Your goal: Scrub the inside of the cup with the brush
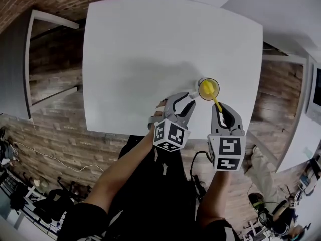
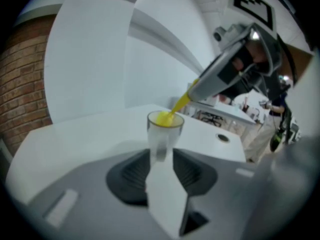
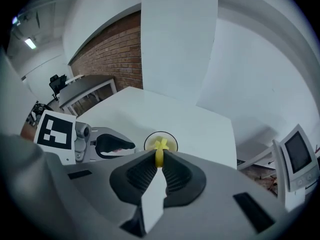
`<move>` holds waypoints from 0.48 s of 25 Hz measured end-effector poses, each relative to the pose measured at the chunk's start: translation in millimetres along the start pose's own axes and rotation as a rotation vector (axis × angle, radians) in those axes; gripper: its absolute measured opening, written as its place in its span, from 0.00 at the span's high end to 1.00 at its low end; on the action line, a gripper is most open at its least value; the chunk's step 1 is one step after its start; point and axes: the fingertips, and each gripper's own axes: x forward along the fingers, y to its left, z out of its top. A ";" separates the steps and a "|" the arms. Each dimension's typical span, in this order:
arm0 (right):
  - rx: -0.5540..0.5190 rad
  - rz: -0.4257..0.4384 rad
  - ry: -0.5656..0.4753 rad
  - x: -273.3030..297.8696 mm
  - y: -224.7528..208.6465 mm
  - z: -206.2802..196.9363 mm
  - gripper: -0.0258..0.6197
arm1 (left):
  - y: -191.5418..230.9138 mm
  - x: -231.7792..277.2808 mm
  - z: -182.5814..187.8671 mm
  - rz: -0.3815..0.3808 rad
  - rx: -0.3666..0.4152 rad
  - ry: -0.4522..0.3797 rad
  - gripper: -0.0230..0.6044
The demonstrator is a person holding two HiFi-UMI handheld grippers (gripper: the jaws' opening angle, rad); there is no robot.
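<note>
A clear cup stands upright near the front edge of the white table. Inside it is the yellow head of a brush, whose yellow handle slants up into my right gripper, shut on it. In the right gripper view the handle is pinched between the pads, above the cup. My left gripper is open just left of the cup. In the left gripper view the cup stands at the fingertips, with gaps to both pads.
The table's front edge runs right beneath both grippers. Another white table with a round cable hole stands beyond the cup. A monitor sits at the right. Brick-patterned floor and a metal desk frame lie to the left.
</note>
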 end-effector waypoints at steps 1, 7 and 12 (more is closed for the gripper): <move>0.009 -0.008 -0.013 -3.7 -0.3 1.1 0.91 | 0.4 -3.3 -0.9 -0.005 -0.006 0.003 0.74; 0.105 -0.036 -0.119 -30.9 -2.7 1.9 0.91 | 10.4 -29.2 2.3 0.035 -0.023 0.000 0.73; 0.161 -0.033 -0.213 -64.0 2.0 1.8 0.91 | 11.4 -66.3 34.7 0.089 -0.004 -0.060 0.74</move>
